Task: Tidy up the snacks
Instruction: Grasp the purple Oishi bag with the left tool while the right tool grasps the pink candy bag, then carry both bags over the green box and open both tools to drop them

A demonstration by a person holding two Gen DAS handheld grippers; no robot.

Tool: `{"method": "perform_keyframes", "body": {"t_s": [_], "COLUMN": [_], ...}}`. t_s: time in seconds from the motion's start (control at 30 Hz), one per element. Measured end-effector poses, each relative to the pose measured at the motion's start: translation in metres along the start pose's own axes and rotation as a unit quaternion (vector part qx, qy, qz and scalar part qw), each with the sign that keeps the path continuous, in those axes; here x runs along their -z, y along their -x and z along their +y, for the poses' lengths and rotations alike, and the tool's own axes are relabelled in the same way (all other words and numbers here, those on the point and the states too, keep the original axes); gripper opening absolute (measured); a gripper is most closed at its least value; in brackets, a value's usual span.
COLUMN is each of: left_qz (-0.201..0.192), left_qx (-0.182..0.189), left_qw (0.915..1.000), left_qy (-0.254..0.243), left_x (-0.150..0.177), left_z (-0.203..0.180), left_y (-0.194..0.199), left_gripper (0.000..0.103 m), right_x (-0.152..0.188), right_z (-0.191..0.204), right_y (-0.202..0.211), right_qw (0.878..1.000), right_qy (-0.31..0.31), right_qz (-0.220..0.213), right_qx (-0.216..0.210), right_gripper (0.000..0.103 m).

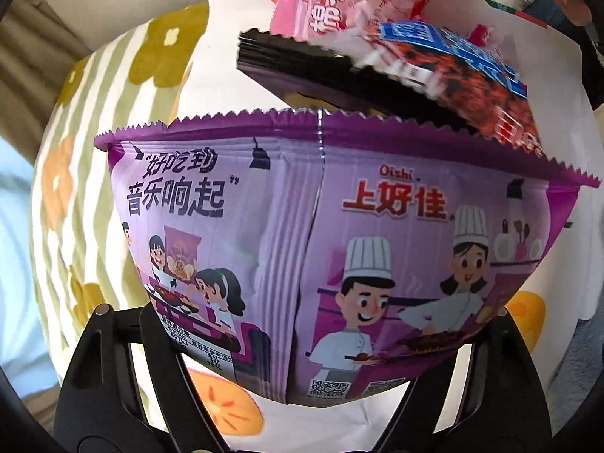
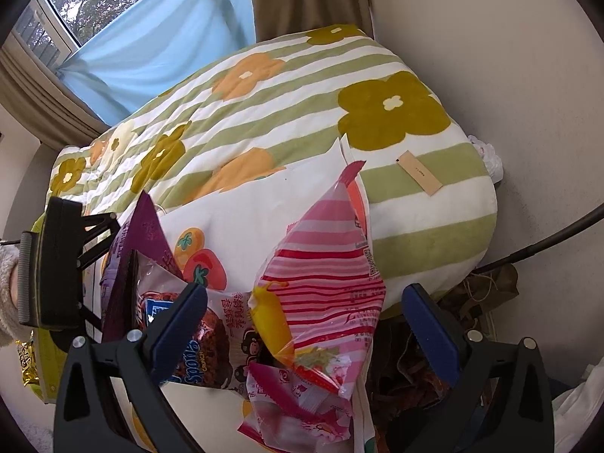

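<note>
left fingers [image 1: 302, 339] seem clenched on the puffy purple foil snack bag [image 1: 339, 256]; right fingers [image 2: 302, 324] released around a pink striped packet [image 2: 324, 275]. squeezing could burst the bag.

Flowered bed [image 2: 287, 120], curtained window [image 2: 68, 3]

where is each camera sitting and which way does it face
Left wrist: on the left gripper, facing steeply down; the purple snack bag sits between its black fingers.
Right wrist: on the right gripper, facing down over the pink striped bag; its blue-padded fingers stand open, and the left gripper with a fuzzy sleeve shows beside it.
Shared: the purple snack bag and the flowered blanket.
</note>
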State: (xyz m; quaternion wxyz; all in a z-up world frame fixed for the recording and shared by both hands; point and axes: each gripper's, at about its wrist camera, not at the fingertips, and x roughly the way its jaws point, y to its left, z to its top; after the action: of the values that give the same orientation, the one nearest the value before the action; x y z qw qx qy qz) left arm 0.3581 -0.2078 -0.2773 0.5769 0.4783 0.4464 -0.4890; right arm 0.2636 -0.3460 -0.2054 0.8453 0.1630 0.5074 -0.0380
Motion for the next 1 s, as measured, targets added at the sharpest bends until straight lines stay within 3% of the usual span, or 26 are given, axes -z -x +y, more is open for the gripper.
{"method": "perform_keyframes", "body": {"t_s": [0.1,0.3,0.57,0.73,0.83,0.93,1.0], "left_qz": [0.007,0.004,-0.007,-0.035,-0.064,-0.086,-0.094], "left_qx": [-0.003,-0.012,-0.032,-0.056,-0.076,-0.103,-0.12], "left_qw": [0.9998,0.9971,0.9862,0.9711,0.9576,0.9393,0.9214], "left_qy": [0.021,0.075,0.162,0.229,0.27,0.316,0.358], "left_x": [0.006,0.016,0.021,0.028,0.032,0.046,0.059], "left_z": [-0.003,-0.01,-0.005,0.001,0.004,0.008,0.01], "left_y": [0.004,0.019,0.038,0.072,0.103,0.136,0.156], "left_gripper": [0.077,0.077,0.077,0.077,0.077,0.077,0.077], "right_x": [0.001,0.004,0.007,0.001,-0.005,-0.014,-0.019], "right_z": [0.0,0.0,0.005,0.014,0.022,0.037,0.052], "right_y": [0.0,-0.01,-0.003,0.018,0.034,0.055,0.067], "right_qw": [1.0,1.0,0.999,0.997,0.996,0.993,0.99], "right_qy": [0.0,0.009,0.042,0.062,0.077,0.102,0.12], "right_qz": [0.001,0.013,0.0,-0.028,-0.044,-0.063,-0.073], "right_qx": [-0.002,0.005,0.018,0.021,0.019,0.003,-0.012], "right_gripper": [0.097,0.072,0.058,0.056,0.056,0.055,0.055]}}
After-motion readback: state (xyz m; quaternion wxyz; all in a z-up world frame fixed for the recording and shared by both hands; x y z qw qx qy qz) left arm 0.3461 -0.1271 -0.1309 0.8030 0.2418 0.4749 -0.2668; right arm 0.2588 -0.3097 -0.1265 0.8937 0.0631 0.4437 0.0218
